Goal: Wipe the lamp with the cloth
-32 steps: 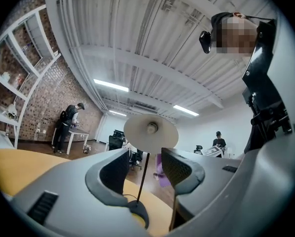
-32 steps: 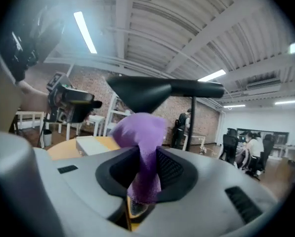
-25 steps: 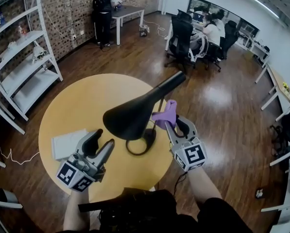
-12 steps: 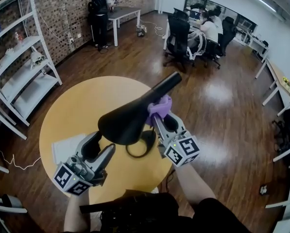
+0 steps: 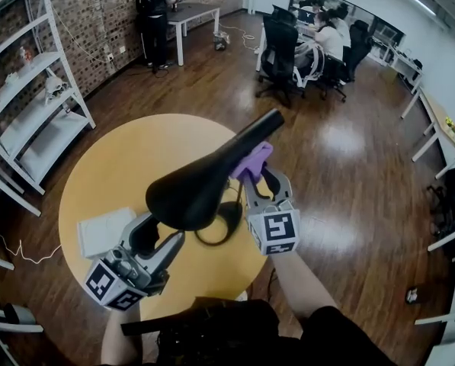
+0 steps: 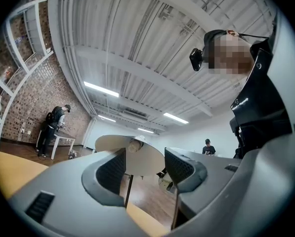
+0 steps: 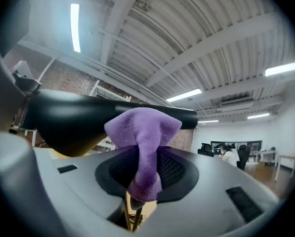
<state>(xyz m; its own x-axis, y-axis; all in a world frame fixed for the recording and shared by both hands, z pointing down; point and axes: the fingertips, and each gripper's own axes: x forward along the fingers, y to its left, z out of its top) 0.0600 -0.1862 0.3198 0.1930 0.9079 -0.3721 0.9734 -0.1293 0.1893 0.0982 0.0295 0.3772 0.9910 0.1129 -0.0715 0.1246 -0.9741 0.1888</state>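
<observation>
Right gripper (image 5: 262, 183): jaws clamped on a fold of the purple cloth (image 7: 143, 127), bunched end raised to the neck (image 5: 254, 130) of the black lamp (image 5: 212, 175), just behind the shade (image 5: 183, 200). Left gripper (image 5: 157, 239): jaws just opened wide, nothing between them, held low beside the shade and apparently clear of it. Lamp upright on the round yellow table (image 5: 113, 166).

Treat cloth as light, limp and easy to drag out of the jaws; keep hold on the gathered middle, as now. Expect lamp to be top-heavy, with the smooth shade liable to swing or tip under side pressure. Wipe lightly. Brace at stem or base (image 5: 231, 216), not at the thin shade rim.

Stem hidden under the shade in the head view; base only partly visible. Actual cloth-to-neck contact not confirmable.
</observation>
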